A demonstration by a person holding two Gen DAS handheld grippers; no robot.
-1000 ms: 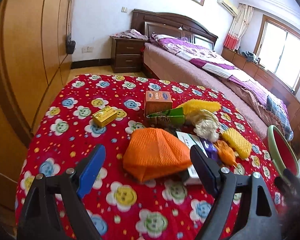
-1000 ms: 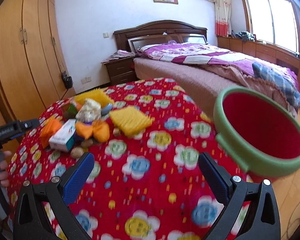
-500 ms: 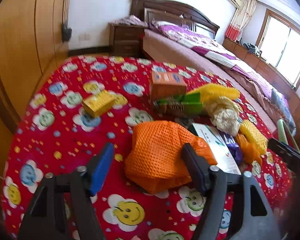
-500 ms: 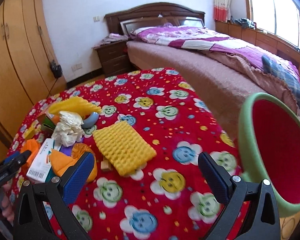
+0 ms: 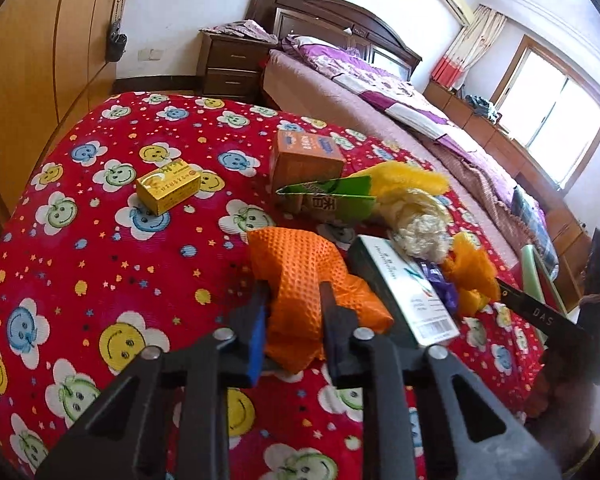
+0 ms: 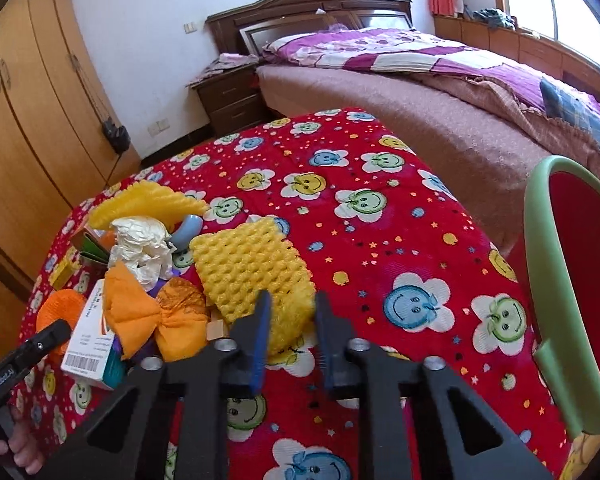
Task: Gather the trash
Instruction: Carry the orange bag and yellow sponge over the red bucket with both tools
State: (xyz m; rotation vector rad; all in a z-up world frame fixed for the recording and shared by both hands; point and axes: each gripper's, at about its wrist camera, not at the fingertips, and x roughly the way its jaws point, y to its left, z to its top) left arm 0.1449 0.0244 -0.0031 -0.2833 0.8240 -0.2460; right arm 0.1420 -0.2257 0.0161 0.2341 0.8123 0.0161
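A: Left wrist view: the left claw (image 5: 292, 304) is pinching the orange foam net (image 5: 300, 280), bunched between its fingers on the red smiley desk (image 5: 100, 240), beside a white box (image 5: 404, 292).

B: Right wrist view: the right claw (image 6: 290, 316) is clamped on the near corner of the yellow foam net (image 6: 252, 268). The green bin (image 6: 540, 280) stands off the desk's right edge.

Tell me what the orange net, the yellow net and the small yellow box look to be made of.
Orange net: soft foam mesh, matte, judging by its dimpled weave and the way it bunches between the left hand-held gripper fingers.
Yellow net: likely the same foam mesh; puffy honeycomb cells, with a pinched corner in the right hand-held gripper.
Small yellow box: probably printed cardboard, slightly glossy, with sharp folded edges.
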